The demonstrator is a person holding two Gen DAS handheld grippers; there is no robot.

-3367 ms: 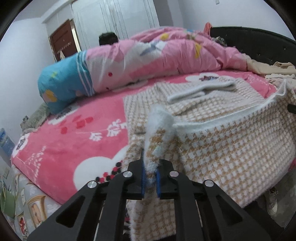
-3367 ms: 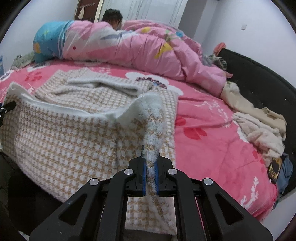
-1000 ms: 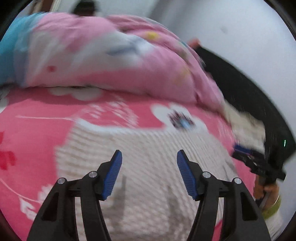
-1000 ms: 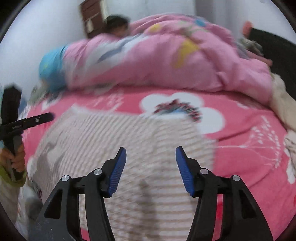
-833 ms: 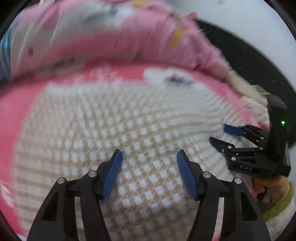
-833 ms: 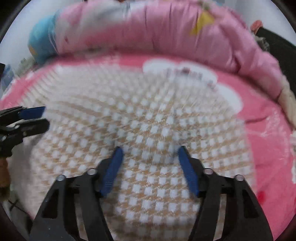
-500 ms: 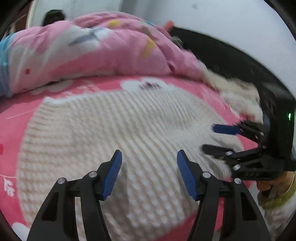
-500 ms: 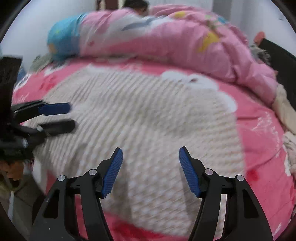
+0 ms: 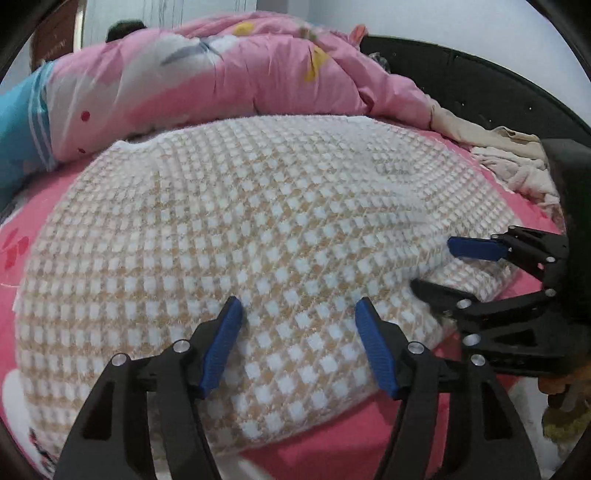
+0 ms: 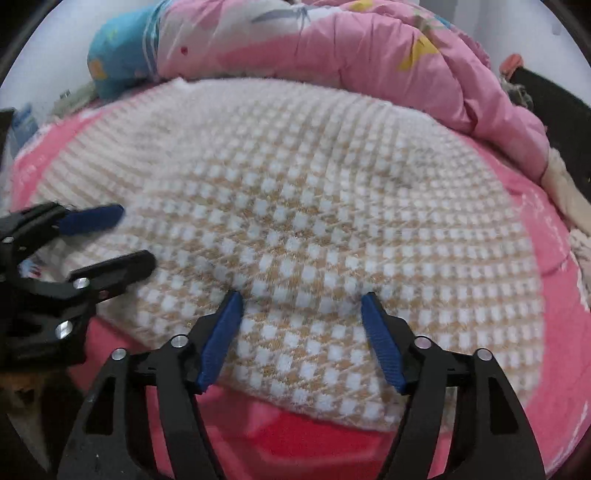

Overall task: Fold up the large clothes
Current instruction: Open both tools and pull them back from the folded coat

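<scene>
No readable text, label, brand, number or sign shows in either view.

White walls behind a black headboard, brown door at left

Soft even indoor light, no glare, faint shadows under the checked garment, slight motion blur toward its edges, strong fisheye bending, dark vignette corners
</scene>
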